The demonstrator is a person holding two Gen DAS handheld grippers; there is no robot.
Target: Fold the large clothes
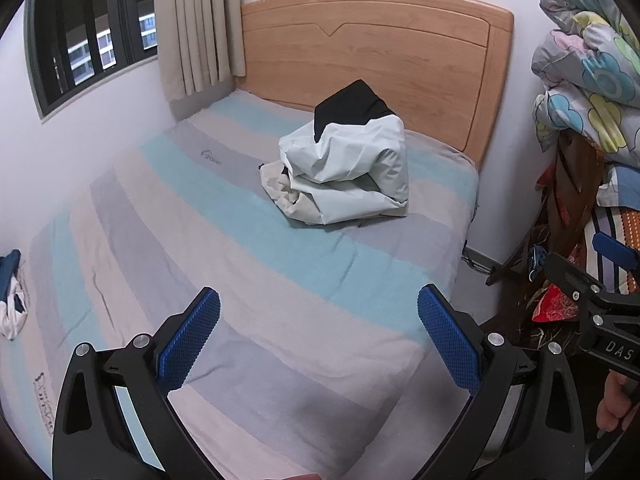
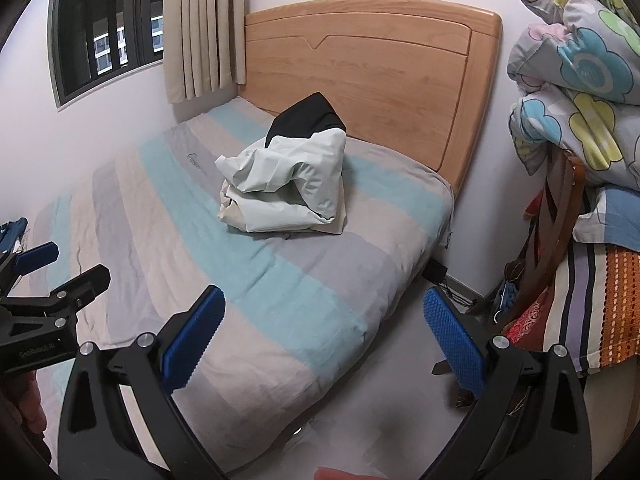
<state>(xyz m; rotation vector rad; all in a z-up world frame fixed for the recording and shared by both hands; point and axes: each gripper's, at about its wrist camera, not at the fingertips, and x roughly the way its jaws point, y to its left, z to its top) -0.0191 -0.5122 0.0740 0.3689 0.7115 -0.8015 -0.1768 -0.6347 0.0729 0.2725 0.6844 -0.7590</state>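
Note:
A bundled pale mint and cream jacket (image 1: 344, 172) (image 2: 284, 188) with a black hood or lining on top lies in a heap on the striped bed (image 1: 248, 280) (image 2: 280, 296), close to the wooden headboard (image 1: 372, 60) (image 2: 376, 64). My left gripper (image 1: 318, 312) hovers open above the near part of the mattress, well short of the jacket, nothing between its blue pads. My right gripper (image 2: 324, 312) is also open and holds nothing, over the bed's right edge and the floor. Each gripper shows at the side of the other's view.
A pile of flowered quilts (image 1: 592, 72) (image 2: 576, 80) and striped bedding stands on a chair at the right, close to the bed. Another crumpled blue and white garment (image 1: 12, 296) lies at the bed's far left. A window and curtain (image 1: 192, 24) fill the back left.

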